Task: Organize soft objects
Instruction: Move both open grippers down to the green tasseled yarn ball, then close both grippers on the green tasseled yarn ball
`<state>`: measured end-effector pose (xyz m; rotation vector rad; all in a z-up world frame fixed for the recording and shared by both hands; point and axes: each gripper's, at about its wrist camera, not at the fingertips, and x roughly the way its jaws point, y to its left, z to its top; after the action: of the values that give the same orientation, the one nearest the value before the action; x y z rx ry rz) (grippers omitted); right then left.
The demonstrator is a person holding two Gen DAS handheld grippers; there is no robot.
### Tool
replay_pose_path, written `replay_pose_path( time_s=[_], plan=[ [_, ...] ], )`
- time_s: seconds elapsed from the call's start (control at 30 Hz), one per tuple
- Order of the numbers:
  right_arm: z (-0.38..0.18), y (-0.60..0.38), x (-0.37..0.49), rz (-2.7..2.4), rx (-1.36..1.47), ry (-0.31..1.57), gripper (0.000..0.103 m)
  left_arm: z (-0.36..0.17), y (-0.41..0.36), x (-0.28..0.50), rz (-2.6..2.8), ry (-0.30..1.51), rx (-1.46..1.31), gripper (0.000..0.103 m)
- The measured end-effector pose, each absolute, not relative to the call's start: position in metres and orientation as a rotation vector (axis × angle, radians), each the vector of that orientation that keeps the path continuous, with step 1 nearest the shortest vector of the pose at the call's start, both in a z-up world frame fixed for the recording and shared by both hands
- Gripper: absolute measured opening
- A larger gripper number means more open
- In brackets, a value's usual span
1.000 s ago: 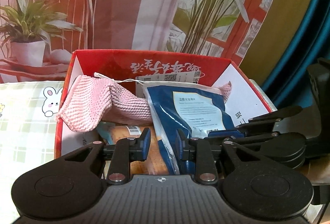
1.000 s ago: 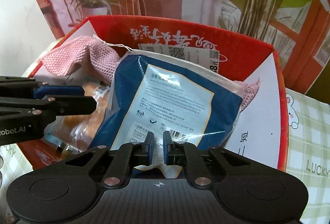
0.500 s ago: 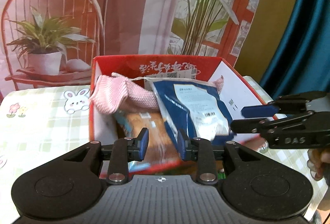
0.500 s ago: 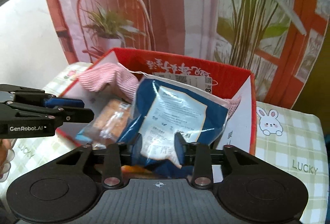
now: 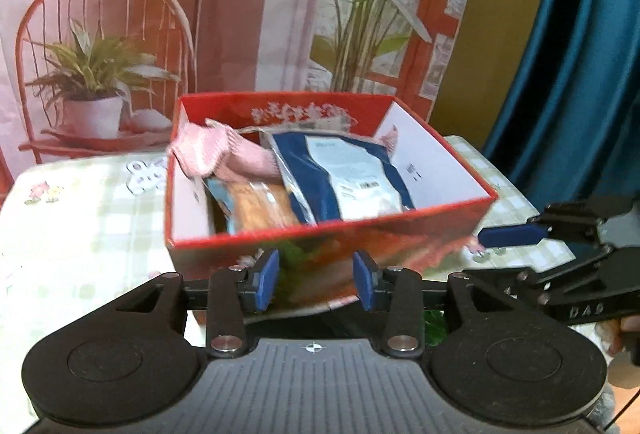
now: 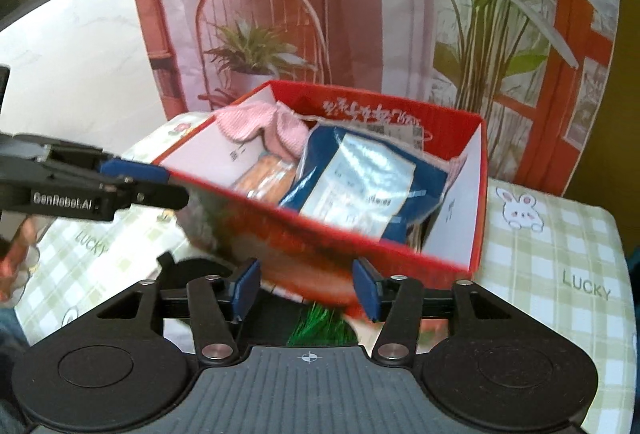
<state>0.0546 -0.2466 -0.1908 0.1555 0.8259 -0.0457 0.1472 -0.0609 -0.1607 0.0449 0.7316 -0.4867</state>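
A red cardboard box [image 5: 400, 218] [image 6: 360, 234] stands on the checked tablecloth. Inside lie a pink knitted cloth [image 5: 216, 154] [image 6: 260, 122], a blue plastic packet with a white label [image 5: 344, 170] [image 6: 368, 178] and an orange packet [image 5: 260, 202] [image 6: 268, 174]. My left gripper [image 5: 316, 280] is open and empty, just in front of the box's near wall. My right gripper [image 6: 306, 288] is open and empty, in front of the box's near corner. Each gripper shows in the other's view, the right [image 5: 560, 234] and the left [image 6: 120, 174].
A green-and-white checked tablecloth [image 6: 560, 258] with rabbit prints covers the table. A printed backdrop of a chair and plants [image 5: 280, 14] hangs behind the box. A blue curtain [image 5: 580, 54] is at the right. Something green [image 6: 320, 326] lies by the box's near side.
My right gripper has let go of the blue packet and opened. Both grippers have pulled back out of the box to its near side, and the left has opened wider.
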Motion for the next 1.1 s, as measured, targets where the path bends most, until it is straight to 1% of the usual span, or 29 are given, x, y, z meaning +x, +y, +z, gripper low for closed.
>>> replay_pose_path(
  time_s=[0.2,0.27,0.37,0.53,0.6,0.73,0.9,1.1],
  plan=[
    [-0.215,-0.243,0.025,-0.053,0.200,0.881,0.054,-0.179,-0.071,0.130,-0.520,0.781,0.027,0.043],
    [-0.221,-0.243,0.015,-0.066,0.202,0.894,0.059,-0.185,-0.073,0.127,-0.527,0.795,0.015,0.043],
    [-0.228,-0.245,0.004,-0.084,0.212,0.911,0.064,-0.191,-0.075,0.125,-0.534,0.813,0.002,0.043],
    [-0.242,-0.251,-0.003,-0.093,0.249,0.951,0.064,-0.198,-0.076,0.122,-0.542,0.831,-0.020,0.043],
    [-0.246,-0.248,-0.002,-0.089,0.247,0.960,0.066,-0.200,-0.074,0.121,-0.541,0.837,-0.036,0.043],
    [-0.249,-0.239,0.007,-0.052,0.261,0.960,0.064,-0.203,-0.069,0.119,-0.537,0.850,-0.061,0.043],
    [-0.251,-0.220,0.025,-0.012,0.201,0.946,0.065,-0.206,-0.061,0.120,-0.518,0.859,-0.092,0.043],
    [-0.251,-0.209,0.045,0.032,0.192,0.922,0.063,-0.208,-0.060,0.126,-0.512,0.865,-0.106,0.043]
  ],
)
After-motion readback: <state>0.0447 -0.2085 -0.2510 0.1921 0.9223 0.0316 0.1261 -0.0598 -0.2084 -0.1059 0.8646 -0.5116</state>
